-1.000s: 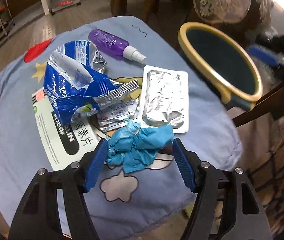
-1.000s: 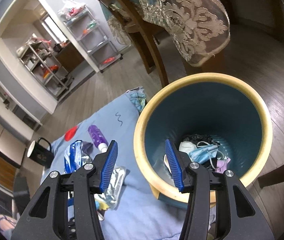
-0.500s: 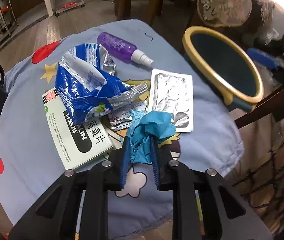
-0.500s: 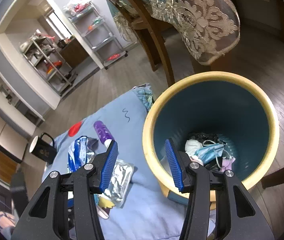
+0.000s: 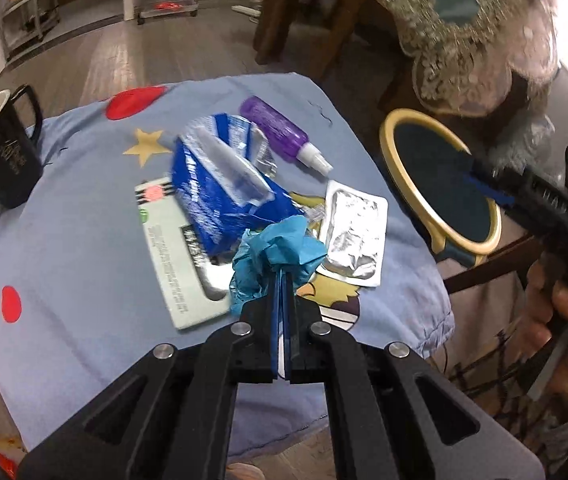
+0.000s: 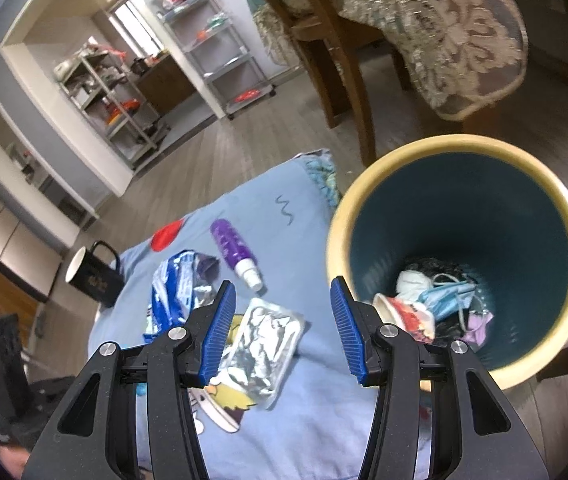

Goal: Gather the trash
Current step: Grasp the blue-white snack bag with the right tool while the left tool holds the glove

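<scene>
The crumpled teal glove (image 5: 279, 254) is pinched between the pads of my left gripper (image 5: 284, 284), its jaws closed tight on it, above the table (image 5: 83, 240) near its near edge. Just behind it lie the blue foil bag (image 5: 219, 196), the silver foil pack (image 5: 356, 236) and the purple bottle (image 5: 279, 132). My right gripper (image 6: 279, 332) hangs with its jaws apart and empty, beside the bin (image 6: 460, 160) off the table's right edge.
</scene>
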The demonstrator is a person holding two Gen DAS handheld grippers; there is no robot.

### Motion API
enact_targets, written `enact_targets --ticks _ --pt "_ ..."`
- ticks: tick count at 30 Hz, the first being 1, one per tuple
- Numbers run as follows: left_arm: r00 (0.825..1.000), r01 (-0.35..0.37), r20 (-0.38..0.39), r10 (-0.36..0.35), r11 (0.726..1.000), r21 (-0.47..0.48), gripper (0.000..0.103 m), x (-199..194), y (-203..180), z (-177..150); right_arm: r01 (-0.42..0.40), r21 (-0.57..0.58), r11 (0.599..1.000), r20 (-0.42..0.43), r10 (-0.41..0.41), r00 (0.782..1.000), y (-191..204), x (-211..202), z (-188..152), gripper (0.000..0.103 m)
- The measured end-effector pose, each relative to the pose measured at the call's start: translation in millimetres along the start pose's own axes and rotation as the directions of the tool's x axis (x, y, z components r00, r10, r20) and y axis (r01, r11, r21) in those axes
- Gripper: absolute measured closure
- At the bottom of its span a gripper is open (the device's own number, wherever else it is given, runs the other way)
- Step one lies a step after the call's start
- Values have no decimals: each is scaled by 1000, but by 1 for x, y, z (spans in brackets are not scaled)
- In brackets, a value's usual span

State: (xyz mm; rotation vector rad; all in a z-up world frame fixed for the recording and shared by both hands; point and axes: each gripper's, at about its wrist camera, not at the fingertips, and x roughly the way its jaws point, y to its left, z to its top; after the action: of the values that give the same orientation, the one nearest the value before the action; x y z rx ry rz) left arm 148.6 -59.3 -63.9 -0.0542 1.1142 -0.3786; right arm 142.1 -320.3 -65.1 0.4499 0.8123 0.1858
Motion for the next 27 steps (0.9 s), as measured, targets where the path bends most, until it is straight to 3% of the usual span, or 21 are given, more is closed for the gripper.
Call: enact_targets --ticks 13,24,27 --pt "992 -8 123 34 978 -207 103 -34 70 10 -112 -222 969 -159 78 984 81 53 -18 47" --pt "986 3 161 47 954 -299 103 -33 99 11 -145 -370 918 -257 49 965 129 110 -18 48" --pt "986 3 160 48 952 -305 103 -30 102 12 -140 -416 899 -277 22 961 137 123 -19 57"
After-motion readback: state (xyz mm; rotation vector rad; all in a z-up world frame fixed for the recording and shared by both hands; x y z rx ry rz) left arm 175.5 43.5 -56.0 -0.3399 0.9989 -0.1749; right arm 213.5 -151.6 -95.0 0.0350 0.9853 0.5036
